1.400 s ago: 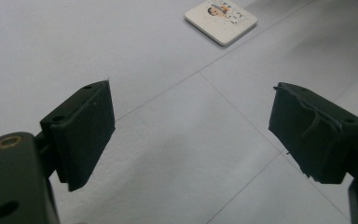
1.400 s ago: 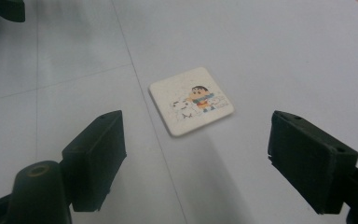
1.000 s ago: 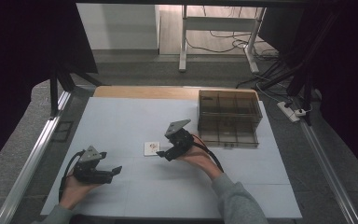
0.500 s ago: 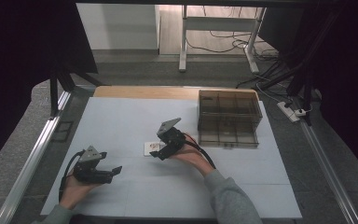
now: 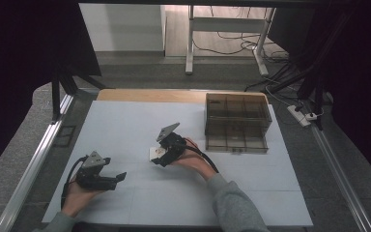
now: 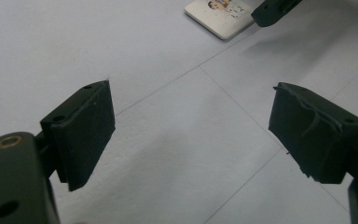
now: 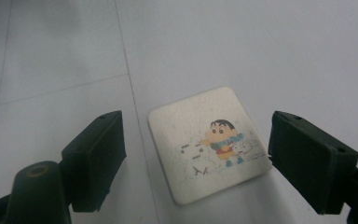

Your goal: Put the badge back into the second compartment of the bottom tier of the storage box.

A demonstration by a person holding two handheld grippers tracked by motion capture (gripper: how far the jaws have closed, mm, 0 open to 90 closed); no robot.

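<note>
A small square white tile with a cartoon picture point(image 7: 209, 142) lies flat on the white table point(image 5: 125, 121); in the high view the tile point(image 5: 155, 152) sits near the table's middle. My right gripper point(image 7: 196, 158) hovers open right over it, one jaw on each side, not touching. From above, the right gripper point(image 5: 160, 158) points left and down at the tile. My left gripper point(image 5: 117, 178) rests open at the front left, well apart from the tile. In the left gripper view the left gripper point(image 6: 191, 135) holds nothing, and the tile point(image 6: 219, 14) lies far ahead.
A dark translucent compartment box point(image 5: 236, 122) stands at the back right of the table. A wooden strip point(image 5: 149, 94) runs along the far edge. Metal rails point(image 5: 34, 164) flank the table. Bare white surface spreads around both grippers.
My right gripper has moved left and down toward the tile, from beside the box to directly over the tile. The left gripper has stayed put.
</note>
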